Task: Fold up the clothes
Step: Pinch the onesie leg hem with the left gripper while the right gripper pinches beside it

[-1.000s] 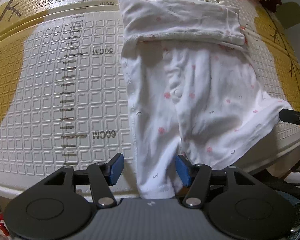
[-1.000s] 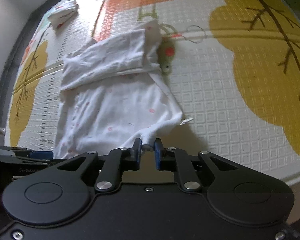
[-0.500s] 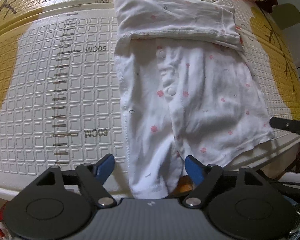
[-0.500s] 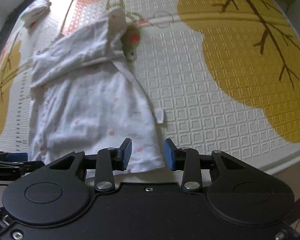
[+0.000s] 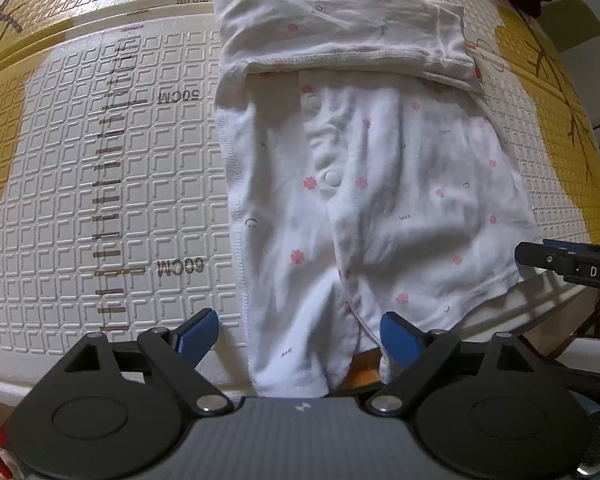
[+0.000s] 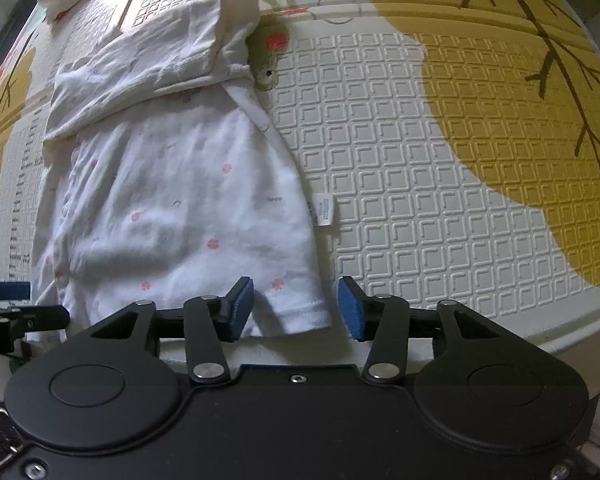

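— Where do the two cameras sit?

— Each rides low behind its own fingers at the near edge of the play mat (image 5: pixel 60 184), looking across it. The left one faces the white baby garment (image 5: pixel 364 200) from its left leg end, close.

— And the right?

— Same closeness, from the right leg. Both share the garment (image 6: pixel 172 200); each catches the other gripper at its frame's edge.

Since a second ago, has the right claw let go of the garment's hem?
Yes. The right claw was shut on the white garment; now it stands open, the hem lying flat on the play mat.
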